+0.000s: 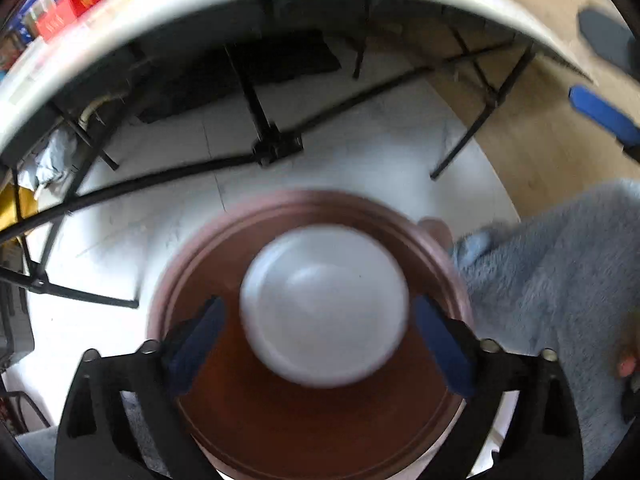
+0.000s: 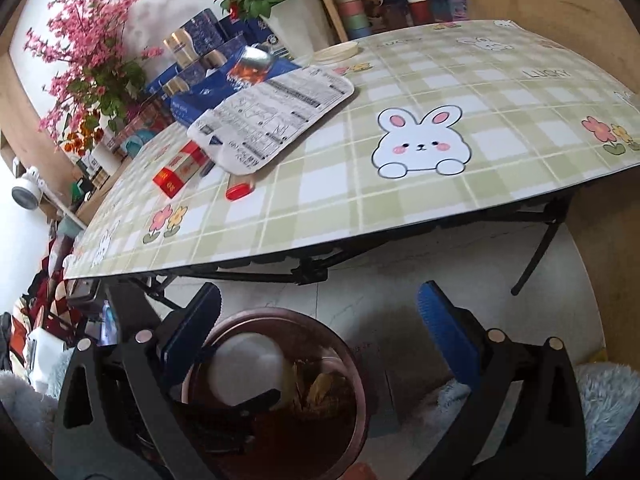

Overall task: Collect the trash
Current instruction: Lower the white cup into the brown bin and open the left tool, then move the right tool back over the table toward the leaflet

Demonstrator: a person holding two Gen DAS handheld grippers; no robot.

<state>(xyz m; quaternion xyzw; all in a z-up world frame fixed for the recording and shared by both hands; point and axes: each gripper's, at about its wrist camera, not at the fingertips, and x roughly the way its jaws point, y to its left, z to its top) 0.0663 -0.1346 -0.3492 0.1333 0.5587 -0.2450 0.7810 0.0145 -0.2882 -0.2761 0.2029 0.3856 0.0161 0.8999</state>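
My left gripper hovers over a brown round trash bin on the floor, its blue fingers apart on either side of a white paper cup that appears between them, blurred. In the right wrist view the same bin holds the white cup and some brownish scraps. My right gripper is open and empty above the bin, below the table edge. On the table lie a white printed wrapper, a red box and a red cap.
The folding table with a green checked bunny cloth stands ahead, its black legs over a white floor. Boxes, cups, a white lid and flower pots crowd the far side. A fluffy grey sleeve is at the right.
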